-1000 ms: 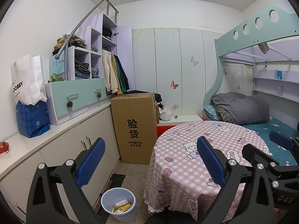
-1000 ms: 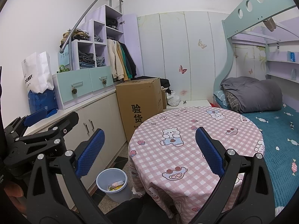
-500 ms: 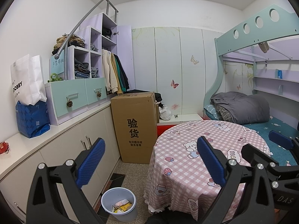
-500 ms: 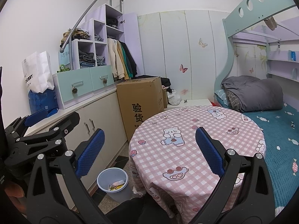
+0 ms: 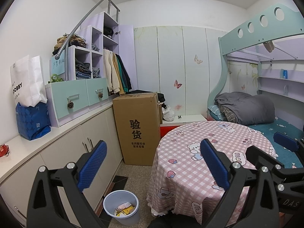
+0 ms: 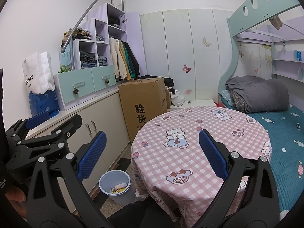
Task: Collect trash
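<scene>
Left wrist view: barely any drift over the last second, so collecting hasn't begun. The left gripper (image 5: 152, 163) hangs wide, holding nothing, above the bin (image 5: 121, 207) beside the round table (image 5: 191, 182).

Right wrist view: same stillness. The right gripper (image 6: 151, 153) gapes empty over the table, bin (image 6: 115, 186) left of it, wrappers inside.

Worktop (image 6: 190, 133) ahead of my claws is wide open. Bin (image 5: 121, 207) sits in a tight floor gap, squeezed between cabinets (image 5: 79, 152), the worktop's cloth edge and that big cardboard box (image 5: 138, 127).
</scene>
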Demonstrator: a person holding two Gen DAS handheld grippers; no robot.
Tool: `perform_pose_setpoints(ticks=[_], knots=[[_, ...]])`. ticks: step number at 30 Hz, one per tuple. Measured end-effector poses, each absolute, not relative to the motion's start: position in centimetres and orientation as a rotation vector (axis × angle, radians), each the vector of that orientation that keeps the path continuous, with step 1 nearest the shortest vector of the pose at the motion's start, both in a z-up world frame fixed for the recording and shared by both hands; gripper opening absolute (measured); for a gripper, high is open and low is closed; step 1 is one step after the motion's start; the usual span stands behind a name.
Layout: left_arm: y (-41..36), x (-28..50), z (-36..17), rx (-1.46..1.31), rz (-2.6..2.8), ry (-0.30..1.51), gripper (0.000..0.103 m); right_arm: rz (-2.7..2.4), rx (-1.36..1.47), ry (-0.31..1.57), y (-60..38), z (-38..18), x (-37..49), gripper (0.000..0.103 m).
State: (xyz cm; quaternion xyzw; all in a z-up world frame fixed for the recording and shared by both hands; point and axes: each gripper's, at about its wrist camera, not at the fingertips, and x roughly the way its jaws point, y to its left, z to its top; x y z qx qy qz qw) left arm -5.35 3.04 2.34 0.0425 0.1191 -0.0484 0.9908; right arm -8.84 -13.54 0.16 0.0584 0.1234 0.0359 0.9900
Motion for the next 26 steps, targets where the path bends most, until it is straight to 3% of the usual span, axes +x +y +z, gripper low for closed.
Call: perform_pose_setpoints(ticks=[26], knots=[[2.9, -0.9, 0.3, 0.115, -0.101, 0.32, 0.097, 0.066, 0.18, 0.342, -15.5, -2.6, -4.4, 0.096]])
